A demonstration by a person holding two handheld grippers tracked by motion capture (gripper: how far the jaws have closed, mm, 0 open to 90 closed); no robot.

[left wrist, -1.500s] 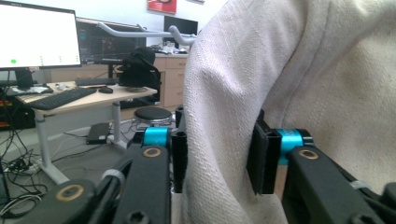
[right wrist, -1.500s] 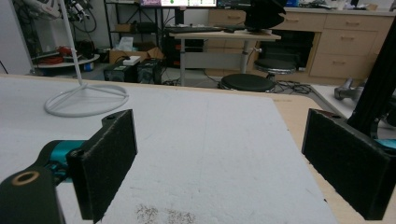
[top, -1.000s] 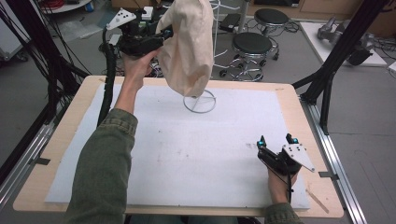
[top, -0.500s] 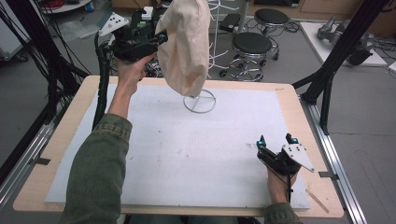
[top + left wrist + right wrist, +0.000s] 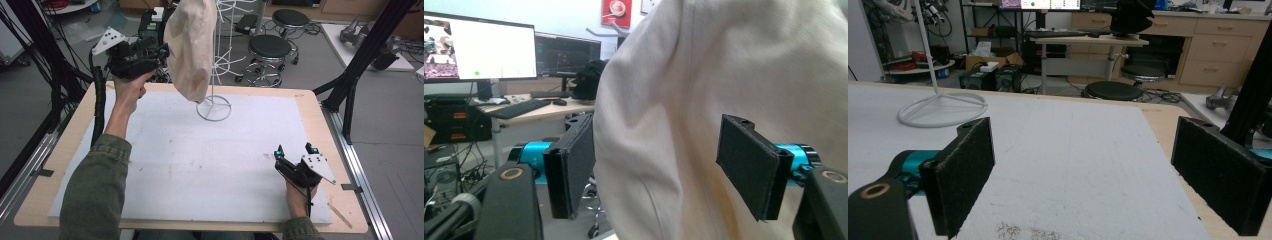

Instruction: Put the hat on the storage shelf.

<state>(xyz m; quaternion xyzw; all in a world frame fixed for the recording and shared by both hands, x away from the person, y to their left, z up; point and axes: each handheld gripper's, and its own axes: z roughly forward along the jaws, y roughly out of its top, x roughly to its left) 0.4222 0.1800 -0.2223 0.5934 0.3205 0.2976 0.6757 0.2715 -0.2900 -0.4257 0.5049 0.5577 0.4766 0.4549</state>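
A cream cloth bag (image 5: 190,47) hangs from the white wire stand (image 5: 214,107), whose ring base sits on the white mat (image 5: 200,165) near the middle of the table's far edge. The bag droops beside the stand's upright pole, its lower end well above the mat; a faint yellowish stain marks its lower part. What the bag holds cannot be told, as its mouth is out of sight and the cloth is closed all round.

The left gripper (image 5: 162,50) is raised above the table's far left corner, level with the bag's side. In the left gripper view its jaws stand wide, one on either side of a fold of the bag (image 5: 684,115); the left pad (image 5: 574,165) lies just beside the cloth, the right pad (image 5: 749,165) in front of it, neither pressing it in.

The right gripper (image 5: 295,150) rests low near the table's near right corner, held in the hand (image 5: 297,192). Its jaws are wide apart with only bare mat (image 5: 1068,150) between them.
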